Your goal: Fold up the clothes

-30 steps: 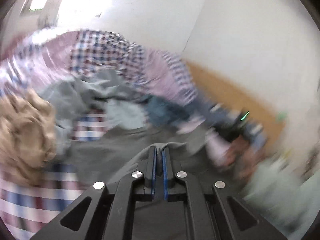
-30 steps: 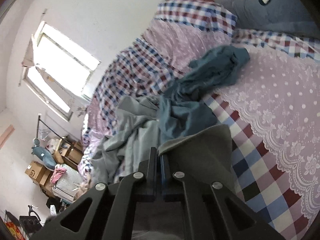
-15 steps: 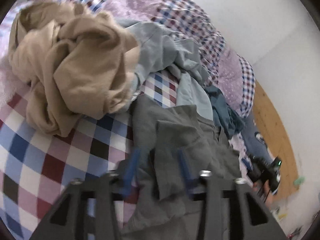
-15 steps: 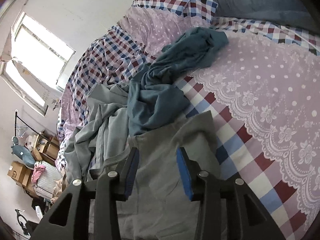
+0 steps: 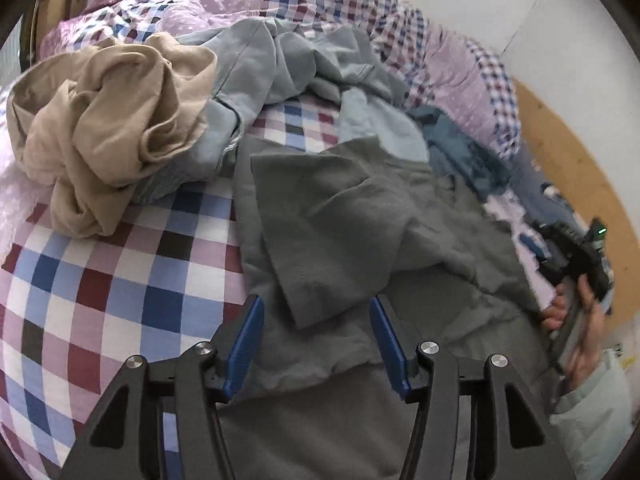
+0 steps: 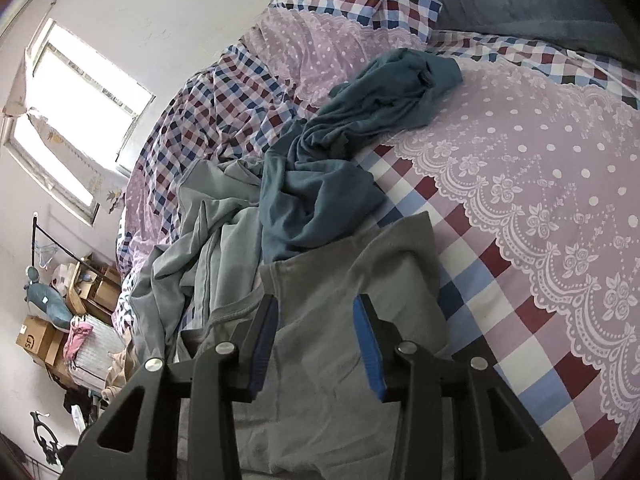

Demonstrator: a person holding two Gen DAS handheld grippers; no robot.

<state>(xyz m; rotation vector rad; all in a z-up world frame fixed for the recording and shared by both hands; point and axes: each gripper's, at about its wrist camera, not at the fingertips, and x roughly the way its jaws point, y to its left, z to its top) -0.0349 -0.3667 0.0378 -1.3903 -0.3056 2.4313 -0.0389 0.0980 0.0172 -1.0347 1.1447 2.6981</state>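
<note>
Both grippers had released since one second earlier: then each was clamped on a fold of the grey T-shirt [image 5: 344,216]; half a second earlier the fingers had parted, and now they stood wider. The left gripper [image 5: 316,340] hovered with fingers spread wide and nothing between them, over the shirt's sleeve flap, which lay doubled across the body at 12 o'clock from the fingertips. A crumpled beige garment [image 5: 104,128] lay at 10 o'clock, a pale blue-grey garment [image 5: 288,64] at 12, both on the checked bedspread [image 5: 120,280]. The right gripper [image 6: 316,340] likewise stood open and empty above the shirt's shoulder and neckline, a teal garment [image 6: 332,184] at 12 o'clock, lace-trimmed bedding [image 6: 540,184] at 2. The shirt lay spread but rumpled, one sleeve turned in. Judged so, a mid-fold: good practice would be to smooth the wrinkled hem side flat and grip matching edges, so the next fold lands square.
</note>
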